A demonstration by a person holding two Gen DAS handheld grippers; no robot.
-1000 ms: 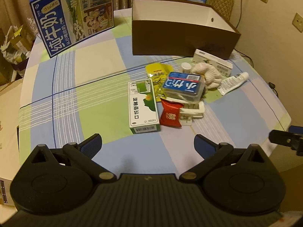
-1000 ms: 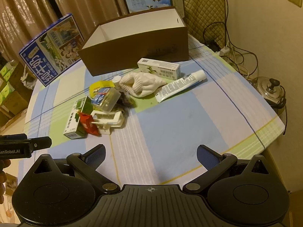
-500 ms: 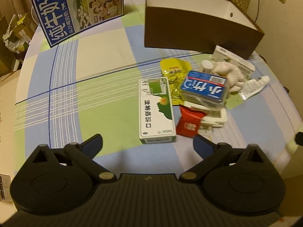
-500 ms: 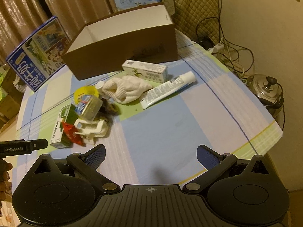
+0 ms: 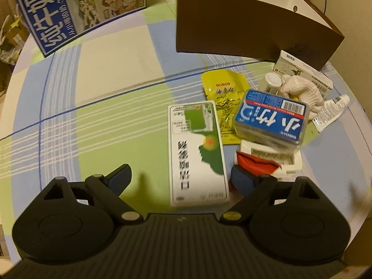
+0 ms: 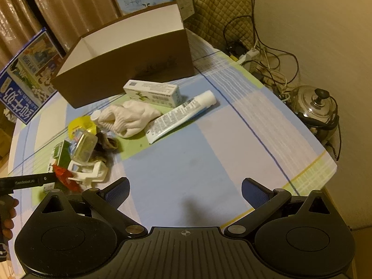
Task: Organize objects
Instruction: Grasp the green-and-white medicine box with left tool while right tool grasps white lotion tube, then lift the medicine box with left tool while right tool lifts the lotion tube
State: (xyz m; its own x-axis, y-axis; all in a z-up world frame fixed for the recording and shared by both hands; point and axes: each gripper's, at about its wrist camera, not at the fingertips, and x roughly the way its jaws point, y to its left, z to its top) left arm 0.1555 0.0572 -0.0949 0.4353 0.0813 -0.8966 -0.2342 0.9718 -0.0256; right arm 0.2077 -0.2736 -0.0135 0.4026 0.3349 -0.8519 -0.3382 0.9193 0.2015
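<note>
Left gripper (image 5: 180, 180): fingers wide apart, holding nothing; the green-and-white box (image 5: 197, 153) lies flat on the cloth between them, its near end closest to the camera
Right finger of left gripper: its pad overlaps the red packet (image 5: 255, 161), contact cannot be told
Right gripper (image 6: 184, 191): fingers wide apart and empty, over a bare blue patch of the tablecloth (image 6: 181, 162), well apart from the pile
Pile: blue-lidded clear case (image 5: 270, 119) sits on a white plastic holder (image 5: 269, 157), just right of the green-and-white box; yellow sachet (image 5: 223, 90) lies beyond, partly under the case
Glove (image 6: 130, 117): white knit, bunched, touching a small white bottle (image 5: 272, 81)
Tube (image 6: 181, 116): lying flat, cap pointing away, just right of the glove
Long white carton (image 6: 152, 91): flat, just in front of the brown box
Brown box (image 6: 125, 69): open-topped, white inside, at the far side of the table
Blue milk carton (image 5: 76, 11): standing far left
Off the table: steel pot (image 6: 316, 103) and cables at right
</note>
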